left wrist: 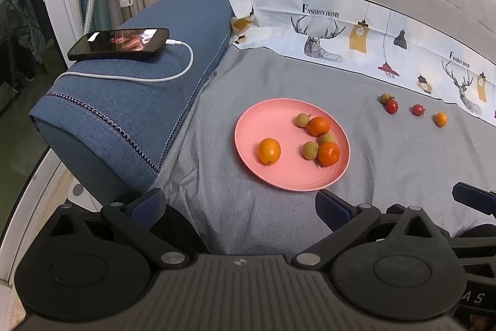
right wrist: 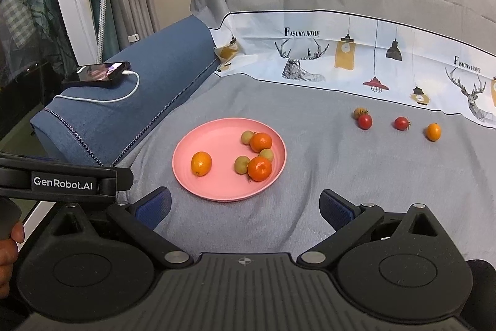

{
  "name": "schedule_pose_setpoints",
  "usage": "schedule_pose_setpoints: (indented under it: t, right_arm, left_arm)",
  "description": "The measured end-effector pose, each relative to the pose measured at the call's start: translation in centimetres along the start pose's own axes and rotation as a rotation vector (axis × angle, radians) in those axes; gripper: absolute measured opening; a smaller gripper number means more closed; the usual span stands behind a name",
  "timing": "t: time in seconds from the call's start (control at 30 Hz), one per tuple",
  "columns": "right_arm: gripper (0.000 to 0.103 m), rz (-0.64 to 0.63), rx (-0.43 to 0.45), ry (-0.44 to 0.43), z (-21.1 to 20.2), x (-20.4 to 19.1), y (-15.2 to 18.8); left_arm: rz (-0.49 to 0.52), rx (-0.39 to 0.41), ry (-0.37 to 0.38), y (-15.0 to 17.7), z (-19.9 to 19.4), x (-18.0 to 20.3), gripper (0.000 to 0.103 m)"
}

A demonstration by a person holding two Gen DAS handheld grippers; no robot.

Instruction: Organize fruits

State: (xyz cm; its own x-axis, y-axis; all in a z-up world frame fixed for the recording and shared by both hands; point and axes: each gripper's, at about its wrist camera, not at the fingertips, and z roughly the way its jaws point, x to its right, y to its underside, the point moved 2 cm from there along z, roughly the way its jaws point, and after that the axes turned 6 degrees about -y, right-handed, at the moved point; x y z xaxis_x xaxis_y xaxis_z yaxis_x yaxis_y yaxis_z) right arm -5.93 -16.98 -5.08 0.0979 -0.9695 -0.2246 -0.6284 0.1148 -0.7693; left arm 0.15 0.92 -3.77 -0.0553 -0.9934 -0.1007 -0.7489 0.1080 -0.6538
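Both the left gripper and right gripper hang wide open and empty short of the pink plate, which holds 6 fruits, while 4 more lie loose on the grey sheet near the printed border. A careless pinch could burst the small red fruit or roll the kumquat across the soft bedding. Readable text: "FASHION HOME" on the border, "GenRobot.AI" on the left gripper's body.

you're holding both grippers low and level, left gripper and right gripper jaws spread wide, gripping nothing.
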Motion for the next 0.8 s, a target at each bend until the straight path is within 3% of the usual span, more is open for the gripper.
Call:
schedule_pose_setpoints:
  t: [0.8]
  right_arm:
    - [0.101, 0.014, -0.016, 0.002, 0.66, 0.32, 0.02]
  left_arm:
    - [0.013, -0.016, -0.009, -0.19, 0.60, 0.23, 0.103]
